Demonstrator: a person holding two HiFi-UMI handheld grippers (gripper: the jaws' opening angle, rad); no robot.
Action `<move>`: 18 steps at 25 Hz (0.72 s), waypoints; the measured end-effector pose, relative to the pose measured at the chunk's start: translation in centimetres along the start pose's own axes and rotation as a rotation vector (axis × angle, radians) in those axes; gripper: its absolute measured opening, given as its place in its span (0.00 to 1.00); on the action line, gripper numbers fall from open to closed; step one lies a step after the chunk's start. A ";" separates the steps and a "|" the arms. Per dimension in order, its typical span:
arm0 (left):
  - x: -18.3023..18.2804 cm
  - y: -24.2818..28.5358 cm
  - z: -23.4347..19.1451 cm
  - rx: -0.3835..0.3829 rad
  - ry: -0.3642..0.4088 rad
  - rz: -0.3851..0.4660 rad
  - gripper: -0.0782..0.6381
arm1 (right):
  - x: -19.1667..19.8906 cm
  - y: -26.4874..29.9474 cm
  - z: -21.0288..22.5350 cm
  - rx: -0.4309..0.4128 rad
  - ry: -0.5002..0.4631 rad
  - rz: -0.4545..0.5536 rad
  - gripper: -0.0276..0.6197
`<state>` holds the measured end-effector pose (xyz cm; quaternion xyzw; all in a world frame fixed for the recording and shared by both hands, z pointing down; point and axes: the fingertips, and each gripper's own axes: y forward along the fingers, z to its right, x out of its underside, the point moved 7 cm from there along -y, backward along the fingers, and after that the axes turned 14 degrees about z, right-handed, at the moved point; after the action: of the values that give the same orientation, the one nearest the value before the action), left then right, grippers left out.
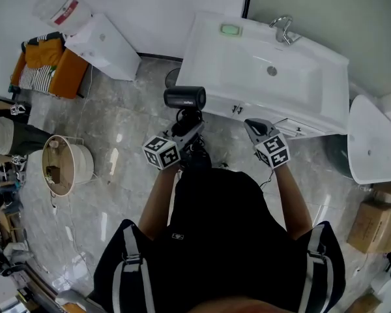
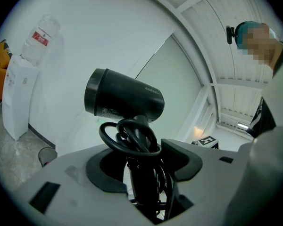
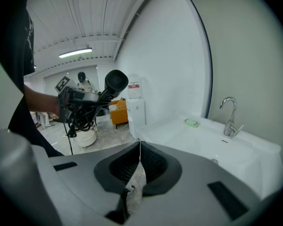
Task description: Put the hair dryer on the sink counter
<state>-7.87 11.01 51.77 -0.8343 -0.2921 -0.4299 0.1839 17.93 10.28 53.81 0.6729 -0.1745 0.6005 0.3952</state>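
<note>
Left gripper (image 2: pixel 141 160) first: jaws clamped on the hair dryer (image 2: pixel 125 100) by its handle, the cord (image 2: pixel 132 138) looped around it. The dryer is up in the air over the floor (image 1: pixel 117 129), just short of the sink surface (image 1: pixel 212 54). Right gripper (image 3: pixel 140 163) alongside, jaws pressed together, nothing between them. Beyond, soap (image 1: pixel 231 29) and faucet (image 1: pixel 283 28).

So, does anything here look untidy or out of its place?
Only the cord. It is bunched in loose loops round the handle of the hair dryer, inside the grip of the left gripper, and some loops hang free below it. Nothing looks spilled or broken.
</note>
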 end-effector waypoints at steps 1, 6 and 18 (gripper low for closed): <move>-0.2 0.2 -0.2 0.002 0.001 0.001 0.42 | -0.1 0.3 0.2 0.000 -0.001 0.001 0.14; -0.9 0.9 -1.6 0.009 0.019 -0.027 0.42 | -0.8 1.6 0.6 0.006 -0.003 0.004 0.14; -2.8 3.8 -5.4 0.039 0.001 -0.060 0.42 | -1.5 5.2 2.0 0.035 0.014 -0.027 0.14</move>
<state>-9.97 4.20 52.28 -0.8211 -0.3251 -0.4300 0.1875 15.24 5.14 54.16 0.6777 -0.1521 0.6029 0.3925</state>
